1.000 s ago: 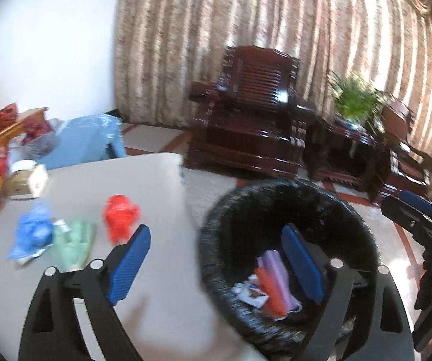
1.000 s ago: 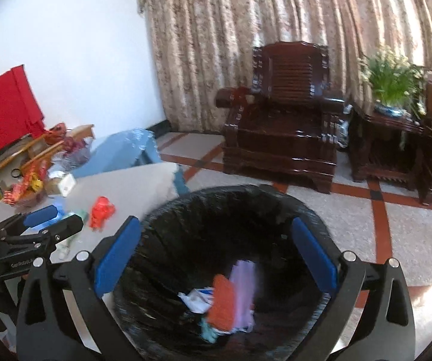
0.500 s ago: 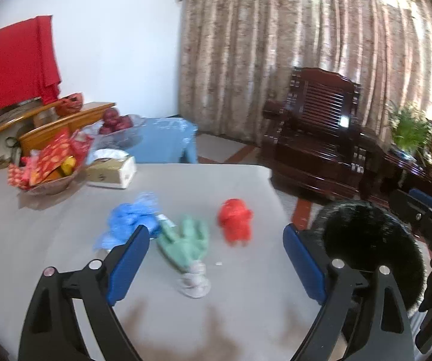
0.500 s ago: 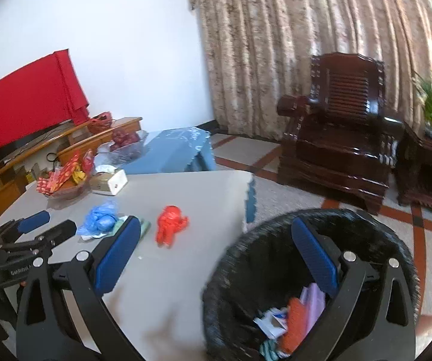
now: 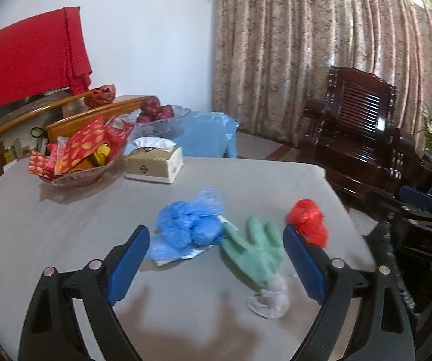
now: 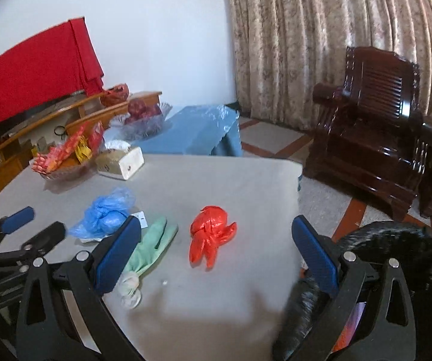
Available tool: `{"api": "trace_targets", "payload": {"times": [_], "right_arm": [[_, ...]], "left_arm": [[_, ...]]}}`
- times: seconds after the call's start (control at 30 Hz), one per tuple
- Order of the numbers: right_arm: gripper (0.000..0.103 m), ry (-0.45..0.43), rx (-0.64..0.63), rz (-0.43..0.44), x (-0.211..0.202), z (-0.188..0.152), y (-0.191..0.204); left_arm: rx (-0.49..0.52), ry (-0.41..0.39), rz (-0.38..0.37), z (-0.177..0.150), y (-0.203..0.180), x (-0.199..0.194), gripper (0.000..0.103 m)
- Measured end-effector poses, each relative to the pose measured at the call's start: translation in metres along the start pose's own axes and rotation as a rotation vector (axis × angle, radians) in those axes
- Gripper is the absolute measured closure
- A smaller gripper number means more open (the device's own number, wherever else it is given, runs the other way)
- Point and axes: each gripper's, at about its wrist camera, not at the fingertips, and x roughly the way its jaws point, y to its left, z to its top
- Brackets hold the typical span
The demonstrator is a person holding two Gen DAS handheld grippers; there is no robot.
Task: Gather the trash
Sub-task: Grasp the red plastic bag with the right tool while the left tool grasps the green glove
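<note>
Both views have been swung from the bin back to the table. The left gripper and right gripper are held spread and empty. Ahead lie the blue bag, green glove and red bag, still to be collected.

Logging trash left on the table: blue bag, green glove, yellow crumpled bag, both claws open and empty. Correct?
Nearly. The crumpled bag is red, not yellow, as the right wrist view shows. The blue bag, green glove and open, empty left claw and right claw are right.
</note>
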Motion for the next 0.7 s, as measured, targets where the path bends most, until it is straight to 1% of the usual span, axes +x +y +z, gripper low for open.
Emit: {"api": "trace_targets", "payload": {"times": [0.23, 0.43, 0.6, 0.63, 0.67, 0.7], "right_arm": [[0.005, 0.069, 0.042, -0.040, 0.064, -0.005, 0.002], [0.006, 0.132, 0.047, -0.069, 0.102, -0.011, 0.002], [0.006, 0.177, 0.038, -0.077, 0.123, -0.012, 0.002], [0.008, 0.187, 0.037, -0.073, 0.127, -0.012, 0.002], [0.015, 0.198, 0.039, -0.066, 0.130, -0.012, 0.002], [0.018, 0.206, 0.044, -0.057, 0.132, -0.012, 0.001]], "left_arm": [[-0.009, 0.010, 0.035, -0.001, 0.011, 0.030, 0.014], [-0.037, 0.044, 0.051, -0.002, 0.016, 0.056, 0.015], [-0.043, 0.068, 0.048, -0.007, 0.013, 0.068, 0.015], [-0.043, 0.072, 0.045, -0.007, 0.013, 0.070, 0.015], [-0.042, 0.075, 0.044, -0.007, 0.012, 0.072, 0.015], [-0.041, 0.077, 0.043, -0.008, 0.011, 0.072, 0.014]]}}
